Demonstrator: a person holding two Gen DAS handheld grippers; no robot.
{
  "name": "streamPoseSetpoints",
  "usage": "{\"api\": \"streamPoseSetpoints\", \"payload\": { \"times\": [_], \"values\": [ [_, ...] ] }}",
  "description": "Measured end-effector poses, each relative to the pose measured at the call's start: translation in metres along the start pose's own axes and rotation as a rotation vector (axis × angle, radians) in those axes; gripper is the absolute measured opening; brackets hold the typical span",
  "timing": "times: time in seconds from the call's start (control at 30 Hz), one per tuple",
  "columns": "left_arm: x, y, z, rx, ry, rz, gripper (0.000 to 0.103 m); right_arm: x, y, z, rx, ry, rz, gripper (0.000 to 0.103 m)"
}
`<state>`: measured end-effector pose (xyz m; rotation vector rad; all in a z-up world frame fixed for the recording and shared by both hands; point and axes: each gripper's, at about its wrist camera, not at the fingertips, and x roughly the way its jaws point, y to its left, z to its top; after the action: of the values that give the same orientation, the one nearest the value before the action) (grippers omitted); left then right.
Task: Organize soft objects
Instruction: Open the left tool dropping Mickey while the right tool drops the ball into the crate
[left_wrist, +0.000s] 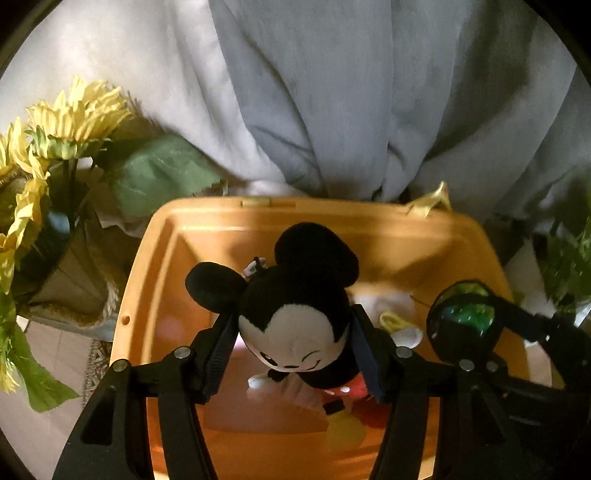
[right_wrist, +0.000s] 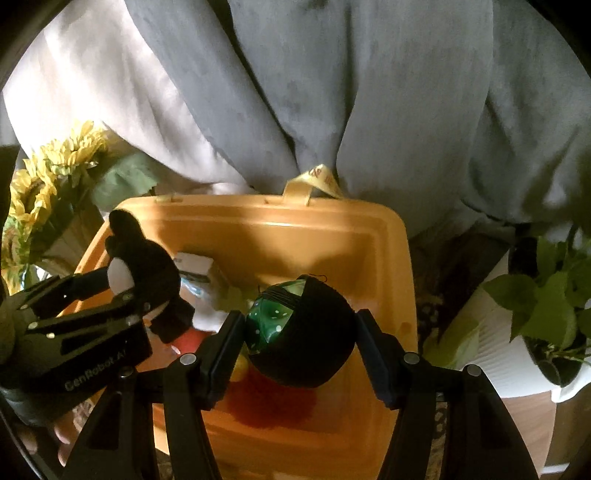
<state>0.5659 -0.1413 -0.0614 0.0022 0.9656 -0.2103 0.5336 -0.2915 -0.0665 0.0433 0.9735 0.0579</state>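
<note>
My left gripper is shut on a black-and-white Mickey Mouse plush and holds it over the open orange plastic bin. My right gripper is shut on a round black and green soft toy over the same bin. The right gripper and its toy show at the right in the left wrist view. The left gripper with the plush shows at the left in the right wrist view. Several soft things, white, yellow and red, lie in the bin bottom.
Grey and white curtains hang behind the bin. Artificial sunflowers in a pot stand to the left. A green plant in a white pot stands to the right. A yellow ribbon lies on the bin's far rim.
</note>
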Motion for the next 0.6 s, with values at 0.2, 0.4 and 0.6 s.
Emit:
{"api": "streamPoseSetpoints", "payload": {
  "times": [0.2, 0.4, 0.6],
  "values": [
    [0.002, -0.001, -0.007, 0.021, 0.026, 0.023, 0.073, 0.004, -0.001, -0.002, -0.004, 0.017, -0.022, 0.063],
    [-0.017, -0.001, -0.008, 0.063, -0.02, 0.068, 0.074, -0.011, 0.0, -0.006, -0.008, -0.012, -0.055, 0.064],
    [-0.049, 0.003, -0.02, 0.093, -0.072, 0.1, 0.077, -0.04, 0.005, -0.018, 0.009, -0.047, -0.064, 0.064]
  ]
}}
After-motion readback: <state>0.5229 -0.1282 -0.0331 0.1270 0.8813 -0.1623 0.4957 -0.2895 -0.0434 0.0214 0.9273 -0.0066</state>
